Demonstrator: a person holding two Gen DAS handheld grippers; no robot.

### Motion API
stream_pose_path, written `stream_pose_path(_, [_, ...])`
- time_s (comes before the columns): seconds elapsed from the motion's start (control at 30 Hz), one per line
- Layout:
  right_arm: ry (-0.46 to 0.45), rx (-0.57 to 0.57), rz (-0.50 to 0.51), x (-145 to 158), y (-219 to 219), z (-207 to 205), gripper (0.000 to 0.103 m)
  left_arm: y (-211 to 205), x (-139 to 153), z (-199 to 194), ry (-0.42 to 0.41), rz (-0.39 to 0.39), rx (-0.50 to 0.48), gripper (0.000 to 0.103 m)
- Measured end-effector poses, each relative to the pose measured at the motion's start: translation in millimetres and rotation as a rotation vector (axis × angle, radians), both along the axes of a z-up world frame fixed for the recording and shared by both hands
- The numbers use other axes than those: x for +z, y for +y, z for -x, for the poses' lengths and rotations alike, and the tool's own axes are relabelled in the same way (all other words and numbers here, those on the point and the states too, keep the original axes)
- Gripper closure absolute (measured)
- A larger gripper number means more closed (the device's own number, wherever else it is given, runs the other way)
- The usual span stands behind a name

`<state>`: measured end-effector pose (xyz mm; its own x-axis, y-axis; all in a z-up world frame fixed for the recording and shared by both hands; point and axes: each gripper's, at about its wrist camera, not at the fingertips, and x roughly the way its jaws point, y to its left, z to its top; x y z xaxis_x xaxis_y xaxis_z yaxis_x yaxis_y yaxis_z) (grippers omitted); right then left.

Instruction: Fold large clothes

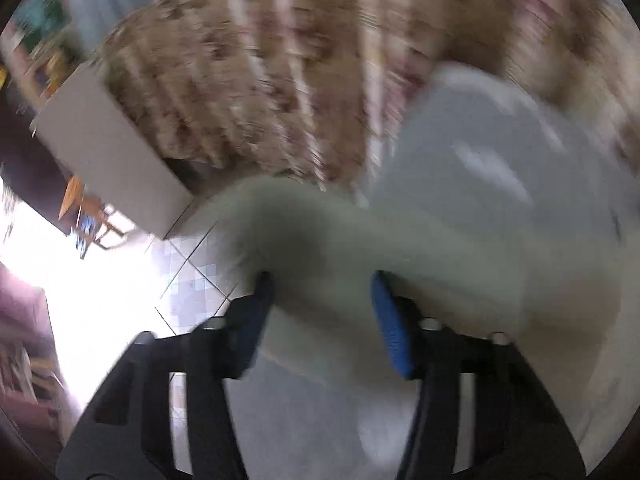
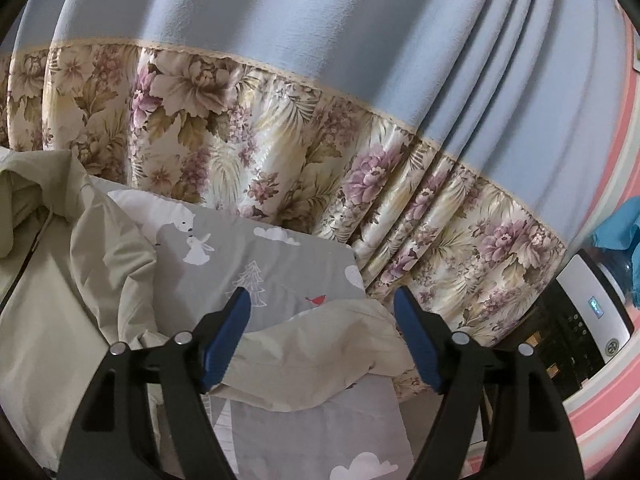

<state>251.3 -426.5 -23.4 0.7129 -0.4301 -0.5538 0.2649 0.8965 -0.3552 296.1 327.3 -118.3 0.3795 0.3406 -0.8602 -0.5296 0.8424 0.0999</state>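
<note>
The left wrist view is smeared with motion blur. The left gripper [image 1: 320, 280] has its blue pads spread apart, and a thick fold of the pale beige garment [image 1: 320, 236] lies between them; the blur hides whether the pads press on the cloth, so I cannot tell if it is pinched. The garment runs from between the fingers off to the right, over a grey bedsheet [image 1: 480, 168]. Beyond it hangs the floral curtain [image 1: 260, 80]. To the left stands a plain box-like block [image 1: 108, 152], with a tiled floor [image 1: 188, 276] below it, near the left finger.

The right wrist view is sharp. The right gripper [image 2: 322, 296] has its jaws spread wide with nothing pinched. A loose part of the beige garment [image 2: 320, 356] lies on the bed just near of the fingertips, touching neither pad, while the bulk of the garment fills the left side. Under it is the grey bedsheet [image 2: 280, 264] printed with trees, clouds and rabbits. Behind hangs the curtain [image 2: 280, 100], blue above and floral below. At far right sits a white appliance [image 2: 592, 312] with a blue cloth [image 2: 620, 232] above it.
</note>
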Motion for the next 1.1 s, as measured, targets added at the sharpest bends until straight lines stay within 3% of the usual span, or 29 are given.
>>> stream_pose_path(0.07, [-0.001,-0.019,-0.021,-1.0,-8.0,3.7,0.028,31.8,20.5,1.4,-0.026,0.052,0.119,0.053])
stream_pose_path(0.1, [-0.001,-0.030,-0.029,-1.9,-13.3,7.1,0.028,35.8,30.3,7.6,-0.050,0.053,0.133,0.038])
stream_pose_path(0.13, [-0.001,-0.037,-0.032,-2.3,-16.4,9.3,0.026,35.1,39.9,15.7,-0.087,0.045,0.125,0.015])
stream_pose_path(0.17, [0.001,-0.053,-0.038,-4.6,-22.9,13.0,0.026,28.5,48.5,31.1,-0.134,0.012,0.124,0.004])
stream_pose_path(0.2, [0.003,-0.068,-0.045,-7.0,-28.8,15.8,0.025,21.7,48.3,42.7,-0.151,-0.014,0.129,0.003])
stream_pose_path(0.27, [0.008,-0.094,-0.075,-12.2,-41.0,19.9,0.025,6.1,33.2,55.5,-0.093,0.010,0.099,0.003])
stream_pose_path(0.43, [0.006,-0.133,-0.198,-24.8,-67.4,22.2,0.025,-25.4,-20.1,65.9,-0.014,0.153,0.089,0.003])
stream_pose_path(0.57, [-0.001,-0.156,-0.255,-29.5,-78.3,24.0,0.025,-17.8,-41.6,44.1,-0.048,0.300,0.130,0.004])
stream_pose_path(0.67, [0.004,-0.189,-0.263,-31.6,-88.1,30.5,0.025,-17.5,-44.5,19.9,-0.064,0.281,0.149,0.010])
stream_pose_path(0.7, [0.007,-0.211,-0.274,-32.6,-94.3,33.6,0.025,-17.1,-45.1,17.3,-0.081,0.282,0.157,0.027])
stream_pose_path(0.73, [0.007,-0.226,-0.283,-32.9,-99.4,35.4,0.025,-16.7,-41.1,14.7,-0.097,0.279,0.166,0.059])
stream_pose_path(0.8, [-0.004,-0.266,-0.346,-33.9,-116.8,43.0,0.025,-6.9,-33.1,9.6,-0.158,0.346,0.160,0.099])
stream_pose_path(0.9, [-0.041,-0.305,-0.495,-37.9,-142.4,50.3,0.025,6.8,0.3,19.6,-0.261,0.439,0.163,0.102])
stream_pose_path(0.97, [-0.054,-0.306,-0.621,-46.0,-158.8,50.5,0.025,4.1,39.9,38.0,-0.377,0.403,0.102,0.102])
stream_pose_path(1.03, [-0.035,-0.323,-0.700,-60.2,-174.7,40.0,0.025,1.6,51.9,35.7,-0.375,0.380,0.055,0.100])
stream_pose_path(1.1, [-0.003,-0.361,-0.767,-78.9,-190.7,26.4,0.025,0.2,38.0,19.5,-0.268,0.358,0.066,0.100])
